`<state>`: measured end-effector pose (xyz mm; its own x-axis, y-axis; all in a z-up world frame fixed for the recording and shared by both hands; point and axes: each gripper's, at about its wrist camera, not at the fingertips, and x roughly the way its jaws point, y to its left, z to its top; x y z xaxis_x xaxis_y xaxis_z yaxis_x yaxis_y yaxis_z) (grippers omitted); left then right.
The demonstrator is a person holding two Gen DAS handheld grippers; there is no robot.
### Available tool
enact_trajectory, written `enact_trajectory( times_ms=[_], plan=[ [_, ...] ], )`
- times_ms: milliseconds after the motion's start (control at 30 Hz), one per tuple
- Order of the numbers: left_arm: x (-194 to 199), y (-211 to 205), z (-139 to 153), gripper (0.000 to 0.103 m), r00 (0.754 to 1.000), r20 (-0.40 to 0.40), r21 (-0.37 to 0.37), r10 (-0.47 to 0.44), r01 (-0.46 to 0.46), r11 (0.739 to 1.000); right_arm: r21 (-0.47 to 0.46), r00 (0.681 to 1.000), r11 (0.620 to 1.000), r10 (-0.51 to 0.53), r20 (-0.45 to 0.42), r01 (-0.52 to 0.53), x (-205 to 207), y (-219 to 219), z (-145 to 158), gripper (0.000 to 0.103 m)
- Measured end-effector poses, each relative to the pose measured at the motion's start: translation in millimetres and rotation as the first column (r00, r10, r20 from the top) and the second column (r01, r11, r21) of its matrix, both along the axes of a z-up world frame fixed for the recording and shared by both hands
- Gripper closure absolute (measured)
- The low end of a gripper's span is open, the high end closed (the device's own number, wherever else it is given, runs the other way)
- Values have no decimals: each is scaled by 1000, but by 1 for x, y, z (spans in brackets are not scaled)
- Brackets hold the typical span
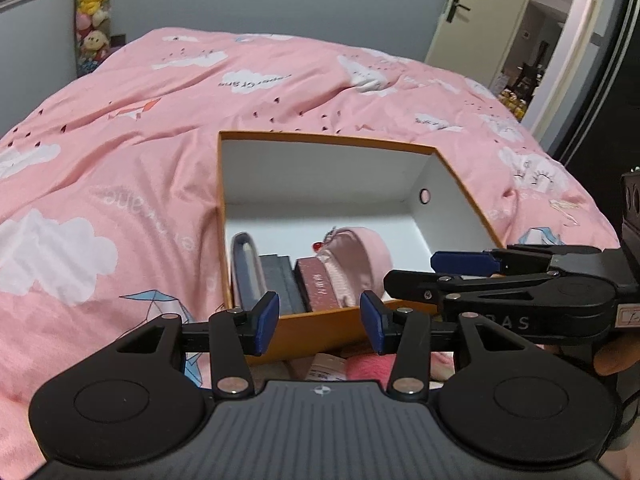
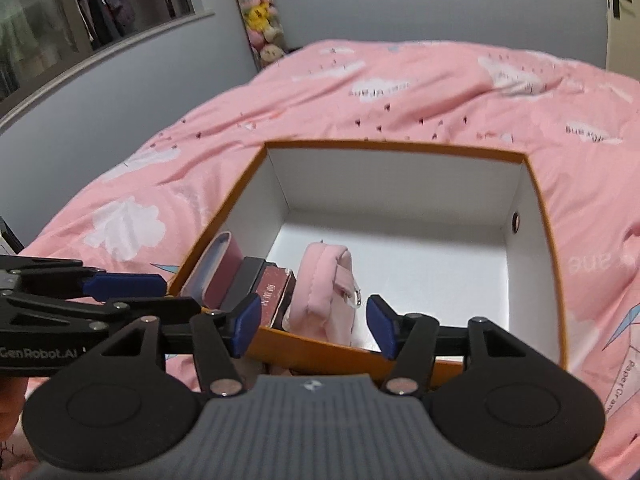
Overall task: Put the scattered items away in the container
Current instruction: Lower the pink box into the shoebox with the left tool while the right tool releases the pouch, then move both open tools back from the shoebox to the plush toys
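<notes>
On the bed, pouch beyond open right gripper.

Left gripper: jaws apart, nothing between the blue pads, pointing forward and downward.
Right gripper: jaws apart, pads clear of everything, tilted downward too.
Relation: side by side and near; each shows in the other's view, the right one just ahead-right of the left tongs.
Hand: fingers partly visible behind the right gripper's body.

Home bedroom: bed, plush toys.
</notes>
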<state>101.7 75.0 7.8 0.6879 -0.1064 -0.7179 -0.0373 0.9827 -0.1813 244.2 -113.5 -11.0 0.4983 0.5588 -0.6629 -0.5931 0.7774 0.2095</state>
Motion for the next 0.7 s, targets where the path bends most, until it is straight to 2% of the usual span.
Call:
enact_trajectory(
  times_ms=[133, 200, 300, 400, 567, 600, 667, 700],
  plan=[
    [-11, -8, 2, 49, 999, 32, 53, -7, 6, 999, 25, 999, 1000, -9, 30, 9, -10, -15, 5, 42],
    [-15, -10, 2, 47, 999, 45, 57, -16, 13, 998, 27, 999, 1000, -8, 38, 7, -15, -21, 6, 41],
    [-19, -8, -1, 47, 999, 38, 43, -26, 24, 999, 19, 999, 1000, -10, 36, 10, -19, -29, 6, 33],
    [-21, -2, -7, 47, 999, -9, -6, -31, 31, 1000, -16, 999, 1000, -20, 32, 20, -22, -38, 5, 32],
    [-20, 6, -25, 47, 991, -123, -134, -60, 44, 990, -97, 999, 995, -29, 29, 32, -30, -55, -2, 33],
    [-20, 5, -28, 47, 988, -137, -142, -72, 52, 988, -112, 999, 993, -27, 23, 29, -33, -57, -4, 33],
    [-21, 1, -34, 47, 984, -157, -135, -90, 69, 989, -132, 1000, 991, -14, 6, 14, -39, -62, -10, 41],
    [-21, -1, -36, 47, 981, -168, -126, -101, 80, 989, -142, 1000, 990, -4, -2, 4, -42, -63, -12, 42]
  ],
)
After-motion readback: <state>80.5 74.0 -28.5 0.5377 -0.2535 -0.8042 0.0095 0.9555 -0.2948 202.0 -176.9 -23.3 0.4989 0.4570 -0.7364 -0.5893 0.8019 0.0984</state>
